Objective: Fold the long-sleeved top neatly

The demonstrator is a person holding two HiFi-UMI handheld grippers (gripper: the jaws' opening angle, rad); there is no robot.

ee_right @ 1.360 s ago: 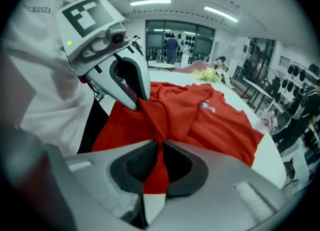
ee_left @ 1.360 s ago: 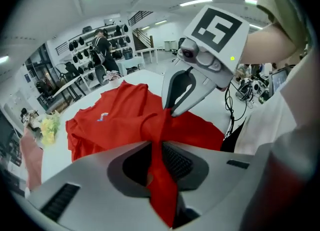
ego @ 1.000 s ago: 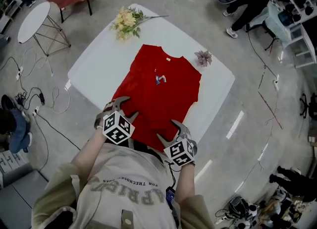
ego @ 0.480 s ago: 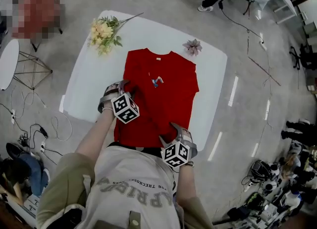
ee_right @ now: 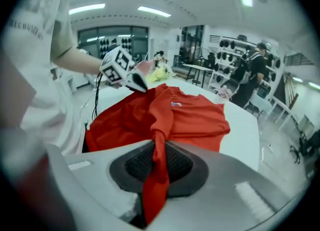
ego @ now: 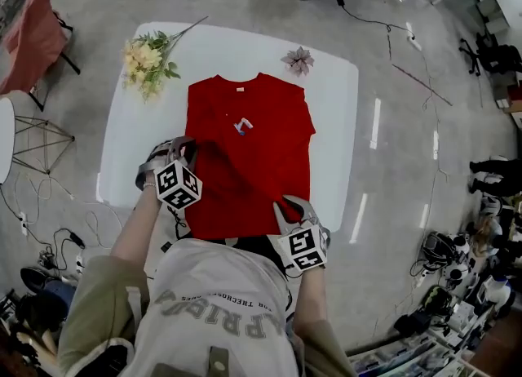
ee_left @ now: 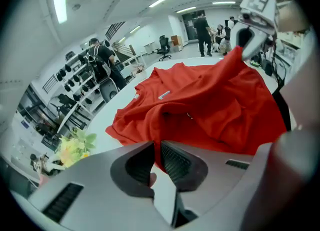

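my left gripper (ego: 184, 147) has just been closing and now pinches the left side edge of the red top (ego: 253, 147). my right gripper (ego: 285, 206) has just closed too, hem cloth bunched between its pads (near the right corner). the top lies on the white table (ego: 336, 130), collar away from me. bare table runs along both sides. a bouquet (ego: 147, 59) sits far left, and a pink flower (ego: 298, 60) lies just past the right shoulder.

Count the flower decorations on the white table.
2: a yellow bouquet near the far-left corner, and a single pink flower by the far edge, right of the red top. None seem hidden.
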